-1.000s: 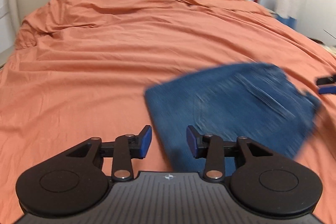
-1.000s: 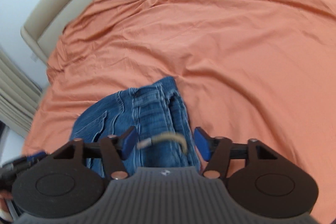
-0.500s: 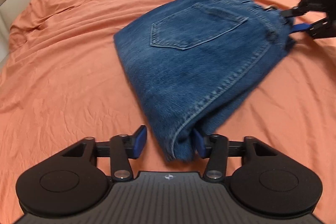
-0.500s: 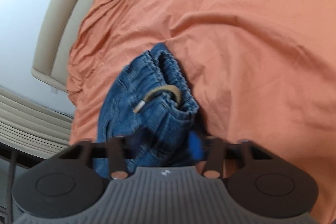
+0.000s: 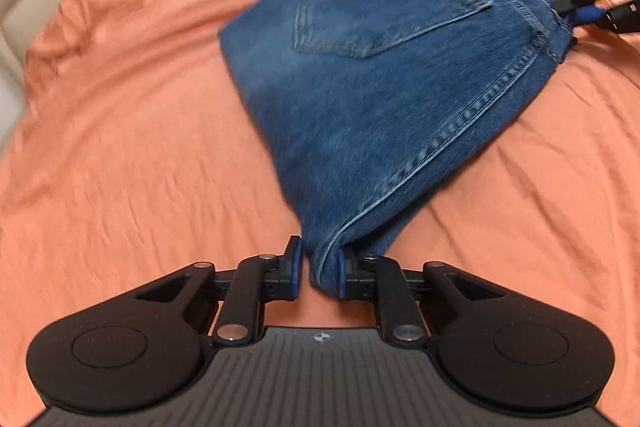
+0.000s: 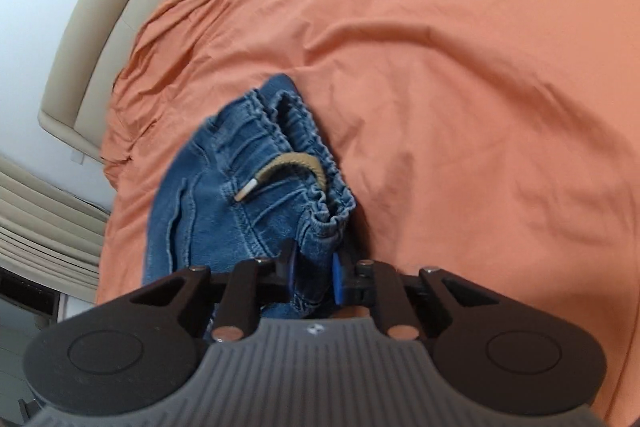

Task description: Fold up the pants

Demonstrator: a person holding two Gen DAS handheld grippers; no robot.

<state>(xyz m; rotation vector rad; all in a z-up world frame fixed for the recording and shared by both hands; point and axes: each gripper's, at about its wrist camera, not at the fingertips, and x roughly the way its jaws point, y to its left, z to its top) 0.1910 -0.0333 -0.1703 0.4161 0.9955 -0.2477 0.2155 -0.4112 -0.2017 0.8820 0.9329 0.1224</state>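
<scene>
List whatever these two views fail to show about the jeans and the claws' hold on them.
- Left wrist view: the jeans are motion-blurred, so the pocket stitching is unclear. The left claw is closing on a corner; a gap remains at one pad.
- Left wrist view: the right claw is cut off by the frame edge.
- Right wrist view: the closing right claw and its body hide the denim below the waistband.
- Both views: the pant legs are hidden under the folded denim.
</scene>
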